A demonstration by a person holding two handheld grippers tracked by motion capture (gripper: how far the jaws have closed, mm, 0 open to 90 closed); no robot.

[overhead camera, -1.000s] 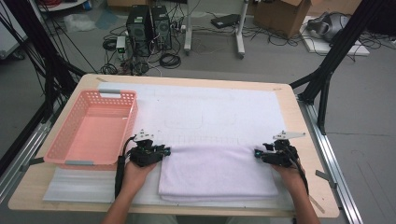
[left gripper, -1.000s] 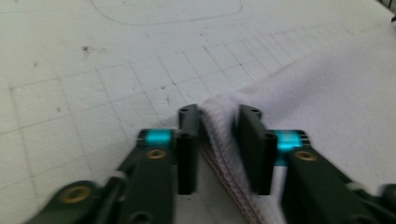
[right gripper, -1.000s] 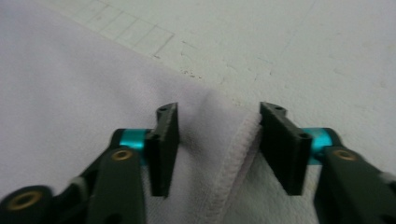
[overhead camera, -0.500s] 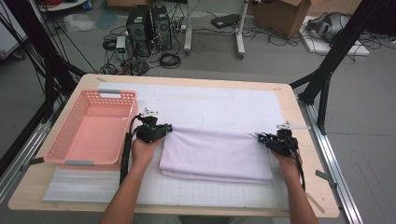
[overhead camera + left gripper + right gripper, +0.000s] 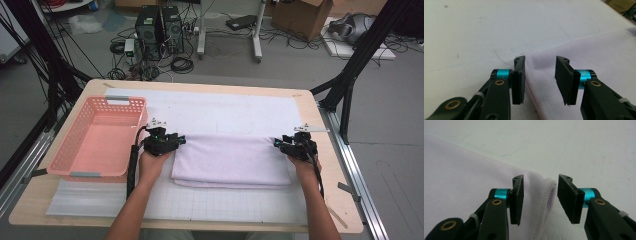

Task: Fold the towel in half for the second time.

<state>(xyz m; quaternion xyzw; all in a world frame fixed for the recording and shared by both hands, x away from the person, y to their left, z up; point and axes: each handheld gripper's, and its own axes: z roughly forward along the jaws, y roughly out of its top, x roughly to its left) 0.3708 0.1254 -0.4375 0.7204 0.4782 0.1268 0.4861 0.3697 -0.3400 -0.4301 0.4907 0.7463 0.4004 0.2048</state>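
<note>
Between the two hand-held grippers lies one pale lilac towel (image 5: 230, 160), folded into a long band on the white mat (image 5: 225, 107) that covers the surface (image 5: 320, 200). The left hand-held gripper (image 5: 181, 140) sits at the towel's far left corner, the right hand-held gripper (image 5: 276, 143) at its far right corner.

Seen along the left hand-held gripper (image 5: 540, 75), the jaws stand apart and have just been opening; the towel's corner (image 5: 541, 65) lies between them, but the pads do not press on it. The right hand-held gripper (image 5: 540, 195) is the same: jaws apart, just opened, with the rolled hem of the towel (image 5: 547, 195) lying loose in the gap.

My reading is that a fold has just been laid down and both corners let go, so the step in hand is the release after folding. The next move would call for both hands to back away level and clear of the cloth without dragging the fresh edge, then to find new hold points, probably the short ends, for another fold or for lifting the towel towards the basket beside the left hand-held gripper.

Counted: one towel, one pink basket (image 5: 100, 137), with nothing visible in it, one white mat, two hand-held grippers, two hands.
</note>
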